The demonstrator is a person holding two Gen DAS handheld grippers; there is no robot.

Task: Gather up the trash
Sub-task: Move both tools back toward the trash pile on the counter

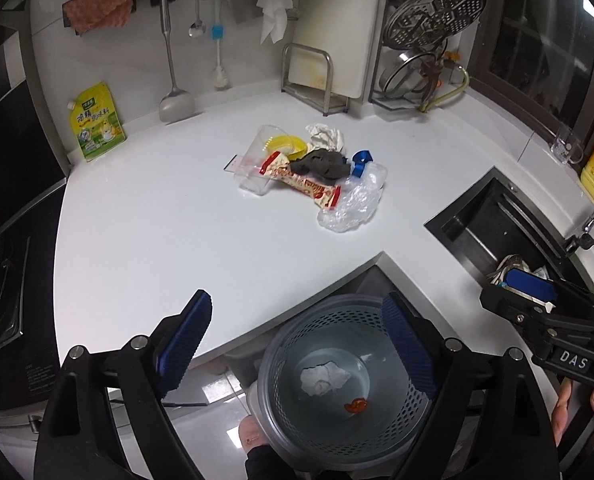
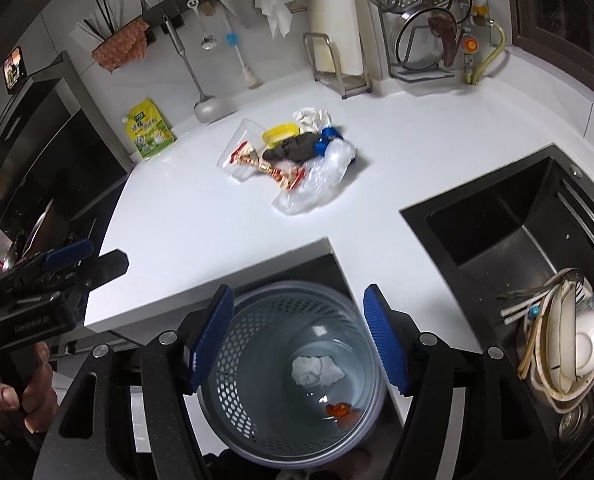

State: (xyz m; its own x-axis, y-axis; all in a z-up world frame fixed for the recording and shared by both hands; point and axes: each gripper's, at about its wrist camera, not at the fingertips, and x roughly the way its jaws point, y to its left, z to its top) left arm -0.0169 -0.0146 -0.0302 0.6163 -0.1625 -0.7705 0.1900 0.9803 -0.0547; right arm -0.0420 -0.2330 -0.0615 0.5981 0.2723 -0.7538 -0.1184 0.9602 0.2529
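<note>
Bin: one perforated grey wastebasket point(image 1: 293, 364), holding two items: one crumpled white paper point(image 1: 324, 378), one small orange scrap point(image 1: 356, 405).

Countertop point(image 1: 157, 216) pile:
- clear plastic cup point(image 1: 253, 168): one
- yellow lid point(image 1: 283, 143): one
- red-and-cream wrapper point(image 1: 305, 184): one
- dark rag point(image 1: 321, 164): one
- crumpled tissue point(image 1: 324, 136): one
- clear plastic bag point(image 1: 353, 204): one
- blue pieces point(image 1: 363, 162): two

Grippers in view: two.

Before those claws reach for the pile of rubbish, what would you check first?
1. Left gripper empty, fingers apart: ok.
2. Right gripper empty, fingers apart: ok.
3. Bin below the counter edge, mouth uncovered: ok.
4. Bin has room, only crumpled paper and an orange scrap inside: ok.
5. Trash pile all on the counter: ok.
6. Pile pieces separate easily: cannot tell.
</note>
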